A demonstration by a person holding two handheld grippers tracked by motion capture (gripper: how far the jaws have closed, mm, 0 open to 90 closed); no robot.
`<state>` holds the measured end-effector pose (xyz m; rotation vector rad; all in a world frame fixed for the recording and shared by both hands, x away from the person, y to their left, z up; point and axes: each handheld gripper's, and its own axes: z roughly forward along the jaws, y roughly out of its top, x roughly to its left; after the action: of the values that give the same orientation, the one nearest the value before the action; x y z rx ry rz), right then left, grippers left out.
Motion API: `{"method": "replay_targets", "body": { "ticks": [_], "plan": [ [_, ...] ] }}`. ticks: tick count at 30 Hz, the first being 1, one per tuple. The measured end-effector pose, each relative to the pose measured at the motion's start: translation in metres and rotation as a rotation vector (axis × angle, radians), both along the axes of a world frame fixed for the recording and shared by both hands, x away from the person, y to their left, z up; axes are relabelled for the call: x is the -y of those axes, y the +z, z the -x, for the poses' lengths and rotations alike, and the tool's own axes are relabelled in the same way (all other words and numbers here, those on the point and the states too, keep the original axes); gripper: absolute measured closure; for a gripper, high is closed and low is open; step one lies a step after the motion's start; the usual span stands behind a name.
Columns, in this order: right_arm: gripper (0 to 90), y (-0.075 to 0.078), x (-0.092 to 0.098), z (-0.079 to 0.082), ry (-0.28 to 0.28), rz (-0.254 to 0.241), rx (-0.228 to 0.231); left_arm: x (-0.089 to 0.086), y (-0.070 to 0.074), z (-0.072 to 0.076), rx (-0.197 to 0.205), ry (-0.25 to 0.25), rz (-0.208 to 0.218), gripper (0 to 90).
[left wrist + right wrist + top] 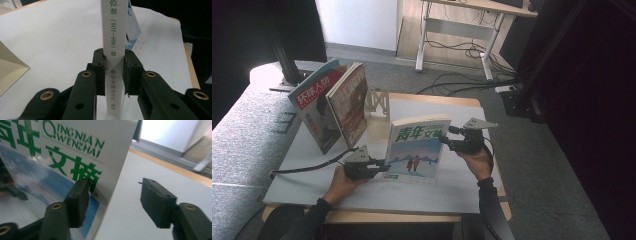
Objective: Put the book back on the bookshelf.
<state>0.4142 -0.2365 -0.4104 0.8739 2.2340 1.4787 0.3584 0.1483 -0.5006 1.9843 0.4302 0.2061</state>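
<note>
The book [414, 150] stands upright near the middle of the white table [302, 175], its spine [113, 50] clamped between the jaws of the left gripper [113, 72], while the right gripper [113, 202] has its jaws apart around the book's far edge, pressing nothing. This looks like the hand-over step of shelving it. Next, the left hand alone must likely carry it upright to the two magazines [334, 102] leaning by the stand [378, 102].

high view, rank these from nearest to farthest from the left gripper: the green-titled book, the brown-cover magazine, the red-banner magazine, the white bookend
1. Green-titled book: standing at table centre, its spine clamped in the left gripper.
2. Brown-cover magazine: leaning at the back left.
3. Red-banner magazine and white bookend: the magazine leans farther left, the bookend stands behind the book; too close to call.
</note>
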Motion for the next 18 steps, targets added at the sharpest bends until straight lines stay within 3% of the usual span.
{"method": "replay_targets", "body": {
  "ticks": [3, 4, 5, 6, 10, 18],
  "plan": [
    [35.0, -0.003, -0.006, -0.001, 0.034, 0.000, -0.012, -0.001, 0.000, 0.004, 0.011, -0.001, -0.005, 74.5],
    [41.5, -0.005, -0.012, -0.002, 0.064, 0.005, -0.012, -0.002, 0.000, 0.005, 0.013, 0.001, -0.005, 74.5],
    [41.5, -0.005, -0.012, -0.002, 0.064, 0.005, -0.012, -0.003, 0.000, 0.006, 0.015, 0.002, -0.008, 74.5],
    [50.2, -0.005, -0.016, -0.002, 0.089, -0.004, -0.013, -0.004, 0.000, 0.007, 0.016, 0.007, -0.006, 74.3],
    [51.2, 0.002, -0.028, -0.004, 0.103, 0.021, 0.020, -0.009, -0.002, 0.014, 0.028, 0.026, -0.002, 74.0],
    [53.8, 0.013, -0.040, 0.006, 0.167, -0.004, 0.084, -0.013, -0.004, 0.029, 0.089, 0.032, -0.015, 73.7]
  ]
}}
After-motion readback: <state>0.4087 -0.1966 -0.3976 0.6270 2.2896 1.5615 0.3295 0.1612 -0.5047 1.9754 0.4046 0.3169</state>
